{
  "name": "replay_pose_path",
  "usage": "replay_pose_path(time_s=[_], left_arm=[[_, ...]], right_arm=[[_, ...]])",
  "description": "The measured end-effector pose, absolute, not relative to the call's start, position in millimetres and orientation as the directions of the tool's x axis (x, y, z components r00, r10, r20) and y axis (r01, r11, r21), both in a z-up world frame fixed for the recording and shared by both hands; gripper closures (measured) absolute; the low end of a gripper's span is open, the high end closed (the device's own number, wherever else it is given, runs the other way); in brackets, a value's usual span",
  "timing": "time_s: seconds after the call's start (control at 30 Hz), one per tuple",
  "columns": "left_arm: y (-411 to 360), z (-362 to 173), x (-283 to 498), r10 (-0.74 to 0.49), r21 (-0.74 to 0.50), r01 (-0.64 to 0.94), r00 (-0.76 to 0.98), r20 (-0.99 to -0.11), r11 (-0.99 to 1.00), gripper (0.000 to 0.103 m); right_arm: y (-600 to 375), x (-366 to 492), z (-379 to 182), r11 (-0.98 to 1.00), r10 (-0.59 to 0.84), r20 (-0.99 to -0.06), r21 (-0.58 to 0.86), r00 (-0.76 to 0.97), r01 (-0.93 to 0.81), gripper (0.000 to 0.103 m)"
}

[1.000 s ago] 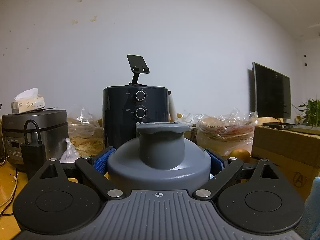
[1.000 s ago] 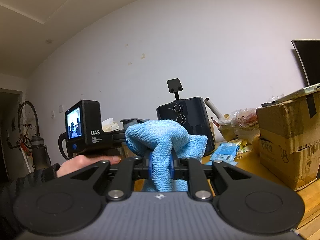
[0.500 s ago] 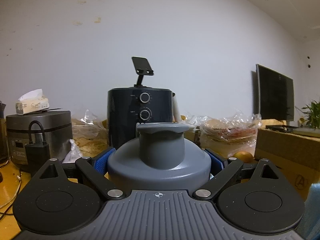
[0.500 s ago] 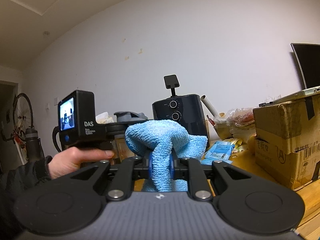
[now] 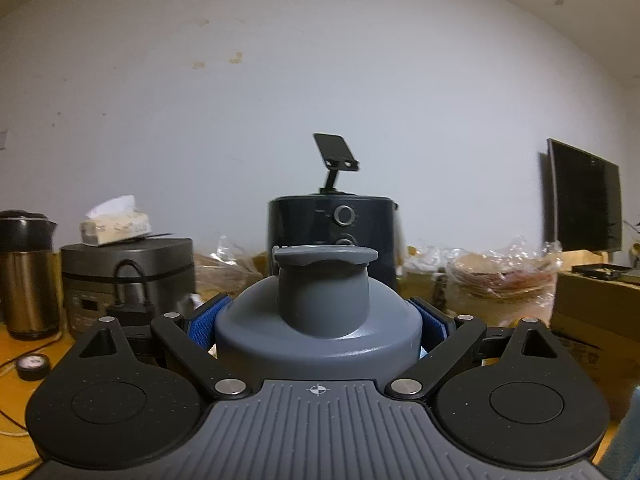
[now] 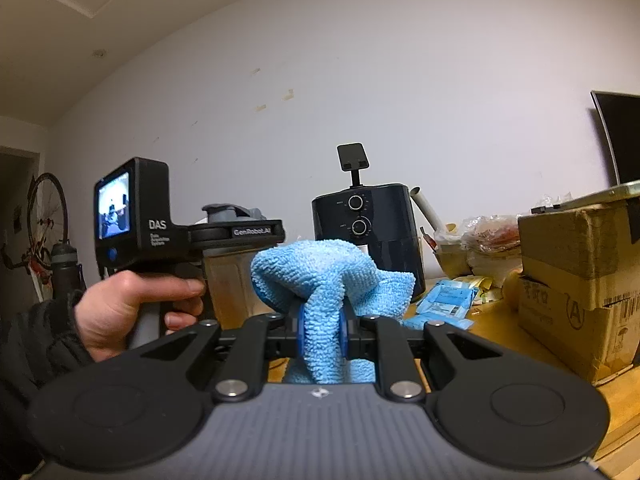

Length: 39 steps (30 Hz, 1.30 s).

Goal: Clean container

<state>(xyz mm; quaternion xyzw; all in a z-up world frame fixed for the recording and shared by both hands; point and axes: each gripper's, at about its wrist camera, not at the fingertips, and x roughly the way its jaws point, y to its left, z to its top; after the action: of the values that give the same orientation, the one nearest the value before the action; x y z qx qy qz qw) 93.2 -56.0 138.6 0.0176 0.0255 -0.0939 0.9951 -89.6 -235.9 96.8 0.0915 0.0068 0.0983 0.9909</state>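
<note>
Left gripper point(image 5: 319, 320): its blue pads are being pressed against both sides of a grey-lidded container point(image 5: 319, 322) — clenched on it, held upright.
Container location: it is being held above a wooden table point(image 6: 500, 330), in front of a black air fryer point(image 5: 334, 220).
Right gripper point(image 6: 322, 330): a blue cloth point(image 6: 326, 280) is being pinched between closed jaws.
Person's hand point(image 6: 120, 312): the left gripper's handle is being gripped — seen from the right wrist.

Both fisheye views are looking level toward the white wall. The left wrist camera is sitting close behind the container lid point(image 5: 319, 312), which is filling its lower centre. The right wrist camera is looking from further right (and slightly behind), catching the left gripper point(image 6: 236, 236) side-on. Both are sharing the black air fryer point(image 5: 334, 236).
</note>
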Motion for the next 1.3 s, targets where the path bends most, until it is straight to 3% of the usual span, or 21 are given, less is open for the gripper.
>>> replay_pose_path(time_s=[0.7, 1.3], left_arm=[[-32, 161, 91, -0.1, 0.036, 0.104, 0.99, -0.099, 0.994, 0.009], [-34, 160, 130, -0.127, 0.015, 0.128, 0.99, -0.056, 0.992, 0.009]], right_arm=[[-215, -64, 127, 0.987, 0.121, -0.094, 0.122, 0.988, -0.109, 0.094], [-212, -57, 131, 0.988, 0.141, -0.106, 0.08, 0.984, -0.133, 0.092]])
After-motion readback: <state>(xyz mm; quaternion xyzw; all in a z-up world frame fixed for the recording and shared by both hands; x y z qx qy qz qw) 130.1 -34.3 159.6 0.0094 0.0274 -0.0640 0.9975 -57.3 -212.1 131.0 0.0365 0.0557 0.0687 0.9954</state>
